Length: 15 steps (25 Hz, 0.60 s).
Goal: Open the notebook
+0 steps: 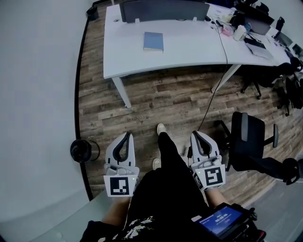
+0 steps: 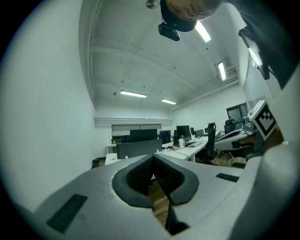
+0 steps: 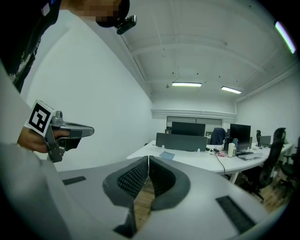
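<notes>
A closed blue notebook lies flat on the white desk at the far side of the room; in the right gripper view the notebook shows as a small blue slab on the desk. My left gripper is held low near my body, far from the desk, shut with nothing between its jaws. My right gripper is beside it, also shut and empty. In their own views the left gripper and right gripper point level toward the desk.
Wooden floor lies between me and the desk. A black office chair stands to my right. A dark partition runs along the desk's far edge, with clutter and a cable at its right end. A white wall is on the left.
</notes>
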Tool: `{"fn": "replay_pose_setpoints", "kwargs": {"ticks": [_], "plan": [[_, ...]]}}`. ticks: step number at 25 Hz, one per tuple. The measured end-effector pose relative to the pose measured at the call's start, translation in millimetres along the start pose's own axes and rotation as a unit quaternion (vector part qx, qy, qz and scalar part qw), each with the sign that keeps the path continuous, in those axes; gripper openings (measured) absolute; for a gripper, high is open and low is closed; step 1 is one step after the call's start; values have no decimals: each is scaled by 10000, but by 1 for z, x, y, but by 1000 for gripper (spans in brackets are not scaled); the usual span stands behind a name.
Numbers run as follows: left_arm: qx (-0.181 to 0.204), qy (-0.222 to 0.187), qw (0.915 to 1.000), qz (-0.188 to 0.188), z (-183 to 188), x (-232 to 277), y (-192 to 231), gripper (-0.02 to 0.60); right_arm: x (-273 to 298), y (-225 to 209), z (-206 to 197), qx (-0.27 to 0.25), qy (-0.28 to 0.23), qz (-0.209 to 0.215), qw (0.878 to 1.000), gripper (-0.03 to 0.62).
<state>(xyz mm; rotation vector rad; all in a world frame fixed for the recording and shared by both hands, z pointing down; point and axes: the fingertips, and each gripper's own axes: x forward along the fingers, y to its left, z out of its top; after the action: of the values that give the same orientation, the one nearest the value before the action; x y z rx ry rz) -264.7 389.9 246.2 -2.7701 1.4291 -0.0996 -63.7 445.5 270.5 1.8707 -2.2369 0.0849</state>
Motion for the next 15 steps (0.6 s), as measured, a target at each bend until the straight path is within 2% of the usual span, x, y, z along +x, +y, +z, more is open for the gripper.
{"fn": "replay_pose_setpoints", "kwargs": {"ticks": [15], "plan": [[66,113,9999,-61,-6,42,3,8,36,-22,-5,114,15,70,9999,66]]}}
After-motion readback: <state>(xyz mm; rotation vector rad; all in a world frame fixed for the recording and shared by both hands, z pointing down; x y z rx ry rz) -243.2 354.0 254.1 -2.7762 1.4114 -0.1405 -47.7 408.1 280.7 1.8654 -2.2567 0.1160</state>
